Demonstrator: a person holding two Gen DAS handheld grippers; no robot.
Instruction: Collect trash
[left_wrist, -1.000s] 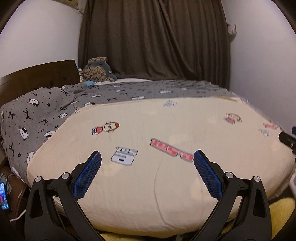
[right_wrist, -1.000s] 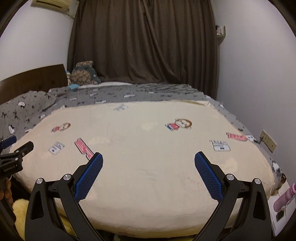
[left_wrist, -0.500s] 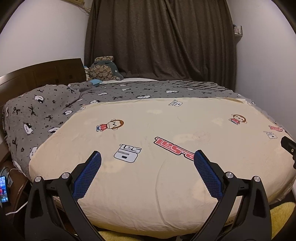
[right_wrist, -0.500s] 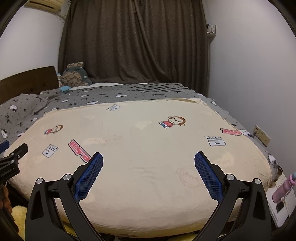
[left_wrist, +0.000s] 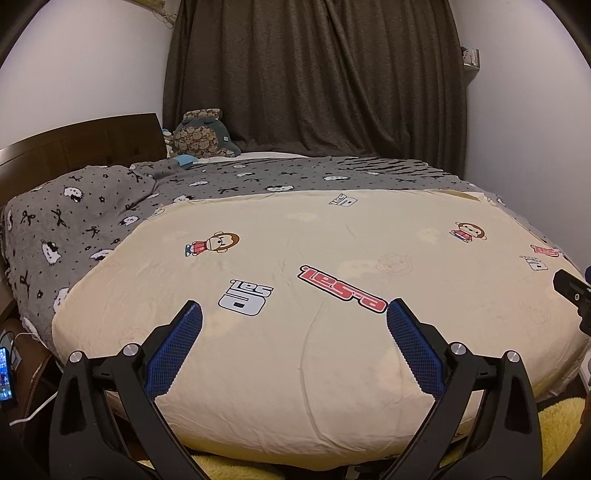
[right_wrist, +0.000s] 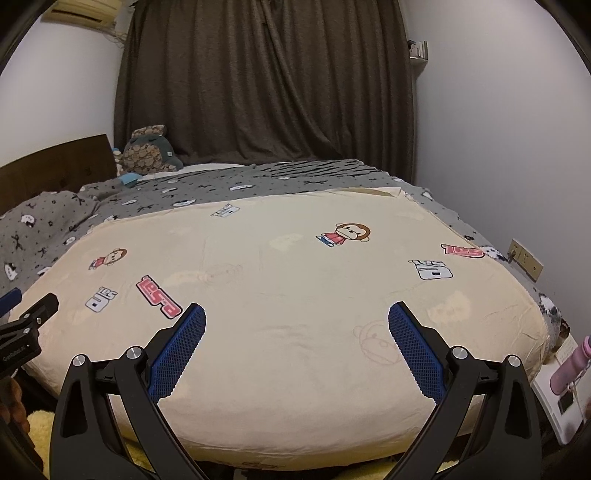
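No trash shows in either view. My left gripper (left_wrist: 293, 314) hangs open over the near edge of a bed with a cream cartoon-print cover (left_wrist: 314, 288), nothing between its blue pads. My right gripper (right_wrist: 295, 314) is open too, above the same cover (right_wrist: 295, 280) further right. A black tip of the right gripper (left_wrist: 570, 288) pokes in at the right edge of the left wrist view. The left gripper (right_wrist: 29, 321) shows at the left edge of the right wrist view.
A grey patterned blanket (left_wrist: 92, 218) covers the bed's far and left side, with a plush toy (left_wrist: 201, 134) by the wooden headboard (left_wrist: 74, 147). Dark curtains (right_wrist: 266, 85) hang behind. A phone (left_wrist: 6, 373) sits low left. A pink bottle (right_wrist: 570, 373) and wall socket (right_wrist: 526, 258) are at right.
Both views have drawn back and up a little from the bed, so more of the cover shows. Both grippers stay open and empty.
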